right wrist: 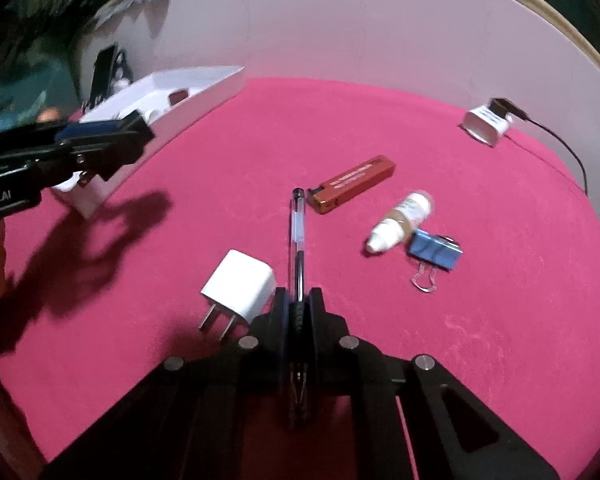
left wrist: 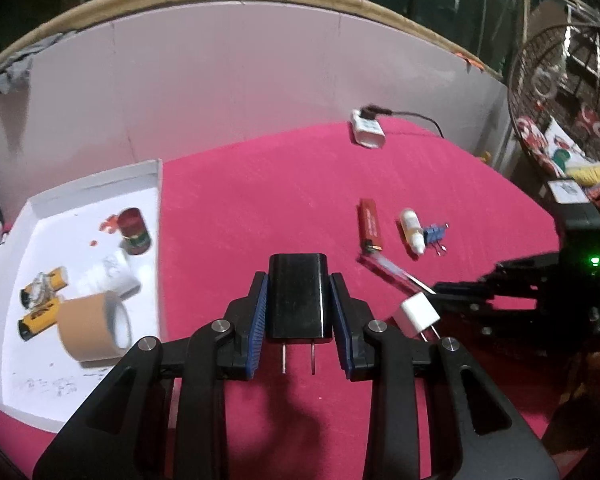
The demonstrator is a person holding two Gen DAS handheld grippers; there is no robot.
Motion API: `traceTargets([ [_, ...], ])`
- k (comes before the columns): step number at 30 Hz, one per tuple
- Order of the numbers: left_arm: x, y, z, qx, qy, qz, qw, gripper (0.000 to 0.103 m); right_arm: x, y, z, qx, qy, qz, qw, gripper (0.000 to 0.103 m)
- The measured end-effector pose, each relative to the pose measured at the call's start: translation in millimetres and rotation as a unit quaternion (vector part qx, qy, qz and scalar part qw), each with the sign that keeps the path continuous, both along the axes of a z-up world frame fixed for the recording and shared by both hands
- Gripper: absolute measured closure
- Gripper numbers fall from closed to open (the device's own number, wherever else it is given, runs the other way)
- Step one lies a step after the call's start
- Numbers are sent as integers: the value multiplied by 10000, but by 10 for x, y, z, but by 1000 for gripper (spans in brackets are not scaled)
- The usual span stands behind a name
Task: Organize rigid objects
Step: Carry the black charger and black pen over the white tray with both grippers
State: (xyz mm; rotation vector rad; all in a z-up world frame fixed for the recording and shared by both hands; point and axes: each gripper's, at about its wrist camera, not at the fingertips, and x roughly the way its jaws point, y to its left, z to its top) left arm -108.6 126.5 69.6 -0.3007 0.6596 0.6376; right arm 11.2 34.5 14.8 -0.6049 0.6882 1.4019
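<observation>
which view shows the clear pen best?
Right wrist: the clear plastic pen runs full length from the shut right tool. Left wrist shows the pen blurred and pinkish, its end at that tool.

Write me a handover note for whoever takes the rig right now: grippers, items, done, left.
Left gripper: shut on black charger, above the cloth.
Right gripper: shut on pen.
Done: tape, can and batteries lie in the white tray.
Left on the cloth: white charger, lighter, dropper bottle, binder clip, corded adapter.
</observation>
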Motion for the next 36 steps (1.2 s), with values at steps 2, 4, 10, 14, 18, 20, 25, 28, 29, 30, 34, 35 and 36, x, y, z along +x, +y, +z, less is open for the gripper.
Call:
traceTargets([
  [2, -48, 11, 52, 66, -60, 118, 9999, 74, 17, -88, 108, 239, 83, -104, 9996, 96],
  [4, -104, 24, 104, 110, -128, 226, 9996, 74, 6, -165, 245, 472, 147, -135, 9987, 96],
  [10, -259, 49, 192, 223, -200, 539, 9981, 74, -137, -312, 626, 1065, 117, -40, 9942, 96],
  [14, -367, 57, 243, 328, -236, 732, 9965, 74, -250, -305, 862, 1386, 75, 93, 9903, 96],
  [18, -486, 84, 276, 401, -258, 918, 9946, 74, -316, -238, 1008, 1609, 50, 152, 9868, 96],
  [20, -569, 99, 299, 440, -279, 1033, 9933, 74, -365, -204, 1071, 1673, 101, 235, 9856, 96],
  [25, -774, 140, 333, 441, -365, 1301, 9898, 74, -525, -122, 1214, 1859, 53, 427, 9816, 96],
  [28, -893, 174, 351, 431, -408, 1435, 9879, 74, -615, -63, 1272, 1922, 86, 508, 9800, 96],
  [29, -938, 190, 356, 420, -432, 1481, 9871, 74, -641, -42, 1290, 1935, 98, 517, 9797, 96],
  [30, -971, 201, 360, 413, -452, 1515, 9866, 74, -662, -15, 1304, 1942, 108, 528, 9795, 96],
  [34, -1102, 232, 380, 430, -516, 1678, 9835, 74, -776, 90, 1358, 1978, 105, 650, 9780, 96],
  [35, -1141, 244, 387, 435, -530, 1721, 9827, 74, -797, 107, 1367, 1983, 107, 674, 9778, 96],
  [36, -1169, 253, 391, 435, -541, 1752, 9821, 74, -833, 133, 1383, 1995, 113, 723, 9772, 96],
])
